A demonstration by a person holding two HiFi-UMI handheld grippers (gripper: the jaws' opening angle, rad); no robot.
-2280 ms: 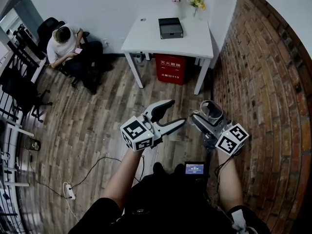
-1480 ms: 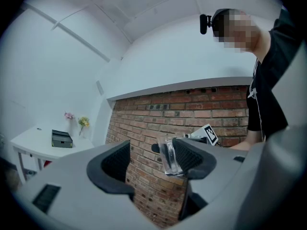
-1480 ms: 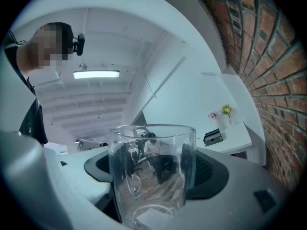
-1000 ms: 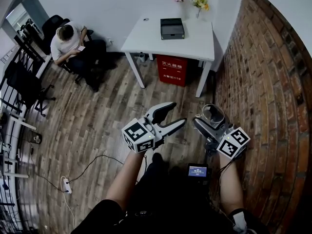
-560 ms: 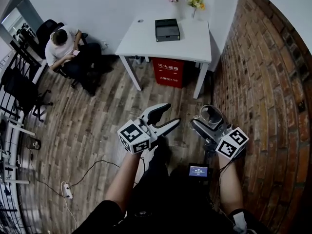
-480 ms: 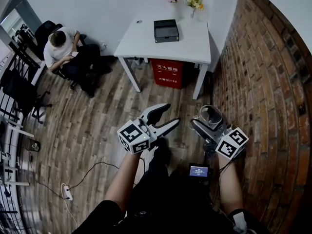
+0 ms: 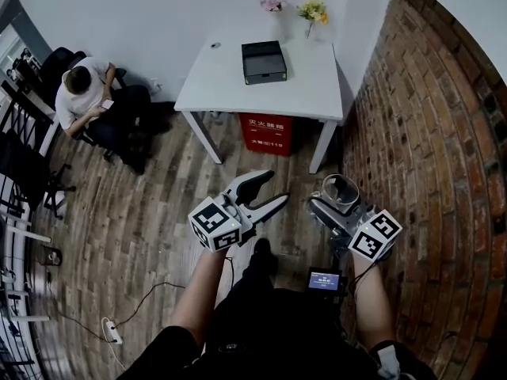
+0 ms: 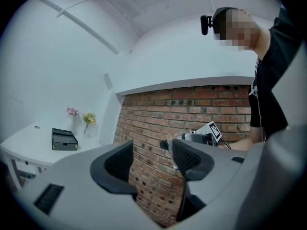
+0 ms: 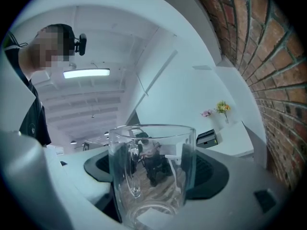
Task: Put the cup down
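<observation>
A clear glass cup (image 7: 341, 190) with a handle stands upright between the jaws of my right gripper (image 7: 337, 200), which is shut on it and held level above the wooden floor. In the right gripper view the cup (image 9: 151, 176) fills the gap between the dark pads (image 9: 207, 169). My left gripper (image 7: 272, 189) is beside it on the left, open and holding nothing; its jaws have just been closing a little. In the left gripper view the fingers (image 8: 192, 159) frame only the brick wall. The white table (image 7: 226, 93) stands ahead.
On the table lie a black box (image 7: 264, 62) and two small flower vases (image 7: 311, 13). A red box (image 7: 269, 127) sits under it. A brick wall (image 7: 428, 133) runs along the right. A person (image 7: 83, 101) sits at the left. Cables (image 7: 119, 323) lie on the floor.
Both grippers have been carried forward toward the white table, which now looks nearer. The cup stays in the right gripper. The left jaws stand slightly narrower.
</observation>
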